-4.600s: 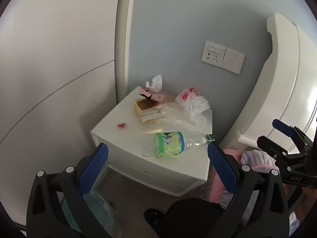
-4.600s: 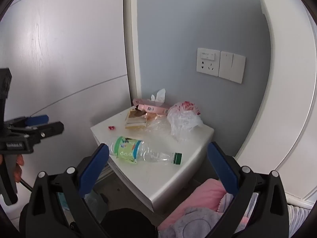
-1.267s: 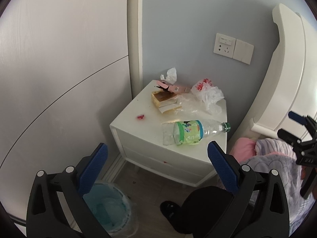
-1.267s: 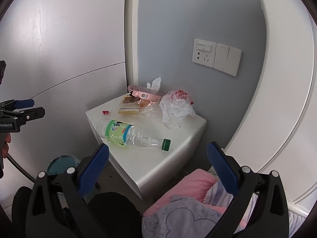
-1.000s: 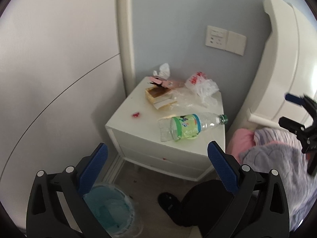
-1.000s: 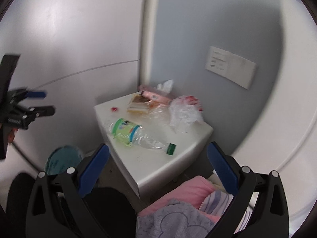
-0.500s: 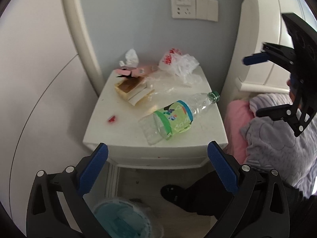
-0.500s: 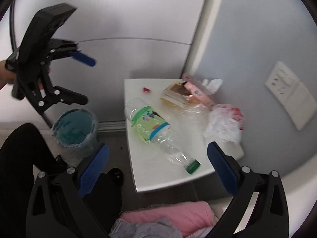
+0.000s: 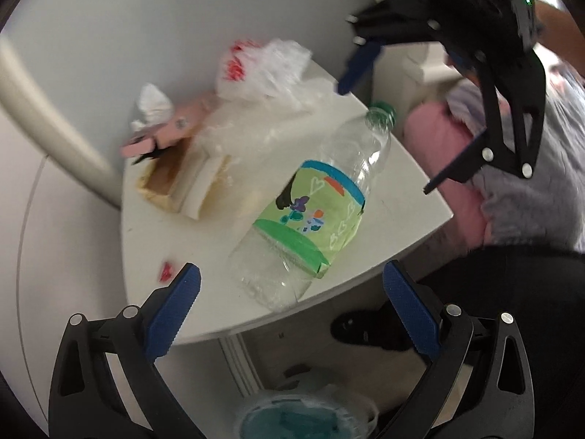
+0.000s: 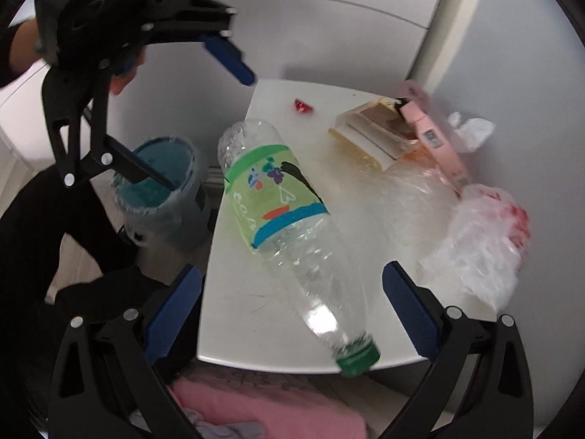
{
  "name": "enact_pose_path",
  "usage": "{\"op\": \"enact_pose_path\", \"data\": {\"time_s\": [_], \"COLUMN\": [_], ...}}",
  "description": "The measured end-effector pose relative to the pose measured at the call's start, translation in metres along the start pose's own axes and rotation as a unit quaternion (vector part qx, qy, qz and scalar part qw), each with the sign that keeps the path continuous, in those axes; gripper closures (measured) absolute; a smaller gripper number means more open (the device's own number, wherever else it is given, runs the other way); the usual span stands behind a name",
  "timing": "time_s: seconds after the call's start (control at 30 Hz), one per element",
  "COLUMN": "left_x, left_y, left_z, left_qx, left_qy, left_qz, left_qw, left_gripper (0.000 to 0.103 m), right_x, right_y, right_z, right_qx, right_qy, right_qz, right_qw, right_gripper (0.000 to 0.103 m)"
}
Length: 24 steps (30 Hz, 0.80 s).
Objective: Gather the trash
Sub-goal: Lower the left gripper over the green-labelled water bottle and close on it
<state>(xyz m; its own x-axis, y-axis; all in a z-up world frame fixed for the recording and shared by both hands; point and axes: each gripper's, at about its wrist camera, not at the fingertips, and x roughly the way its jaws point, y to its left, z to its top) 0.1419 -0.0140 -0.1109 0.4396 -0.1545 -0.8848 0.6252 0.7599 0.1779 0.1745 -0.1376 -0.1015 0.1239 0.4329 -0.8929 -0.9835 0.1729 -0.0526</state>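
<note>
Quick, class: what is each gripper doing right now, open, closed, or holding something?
Left gripper: open, holding nothing.
Right gripper: open, holding nothing.

- A clear plastic bottle [image 9: 318, 205] lies on its side across my white nightstand [image 9: 409, 205], green cap near the edge, a bright green and blue label around its middle.
- A crumpled clear bag with red print [image 9: 263, 66] sits at the back.
- A white tissue [image 9: 151, 106], a pink box [image 9: 172, 128], an open cardboard box [image 9: 175, 179] and a small red scrap [image 9: 167, 270] lie nearby.
- A bin with a teal liner [image 10: 161, 190] stands on the floor beside the nightstand.

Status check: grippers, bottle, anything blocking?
Both hand-held grippers, left and right, open, empty. Bottle lying on nightstand, ungrasped. Nothing blocking it.
</note>
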Motion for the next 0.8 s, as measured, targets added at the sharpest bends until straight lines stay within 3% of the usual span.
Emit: {"op": "enact_pose_path", "data": {"time_s": [0.3,0.37,0.6,0.7,0.8], "left_x": [0.042,0.049,0.071,0.079,0.079], "left_y": [0.006,0.008,0.006,0.007,0.005], "left_z": [0.011,0.014,0.015,0.016,0.016], "left_qx": [0.07,0.077,0.108,0.112,0.114], "left_qy": [0.036,0.041,0.061,0.063,0.061], "left_qz": [-0.052,-0.063,-0.078,-0.086,-0.093], "left_qw": [0.9956,0.9942,0.9892,0.9879,0.9872], "left_gripper": [0.007,0.014,0.024,0.032,0.033], "right_x": [0.03,0.035,0.055,0.062,0.066], "right_y": [-0.018,-0.017,-0.016,-0.013,-0.012], "right_z": [0.012,0.014,0.016,0.011,0.011], "right_qx": [-0.041,-0.056,-0.088,-0.095,-0.096], "right_qy": [0.035,0.045,0.078,0.094,0.104], "right_qz": [0.052,0.061,0.076,0.083,0.084], "right_qw": [0.997,0.996,0.99,0.987,0.986], "right_gripper": [0.006,0.006,0.007,0.008,0.031]}}
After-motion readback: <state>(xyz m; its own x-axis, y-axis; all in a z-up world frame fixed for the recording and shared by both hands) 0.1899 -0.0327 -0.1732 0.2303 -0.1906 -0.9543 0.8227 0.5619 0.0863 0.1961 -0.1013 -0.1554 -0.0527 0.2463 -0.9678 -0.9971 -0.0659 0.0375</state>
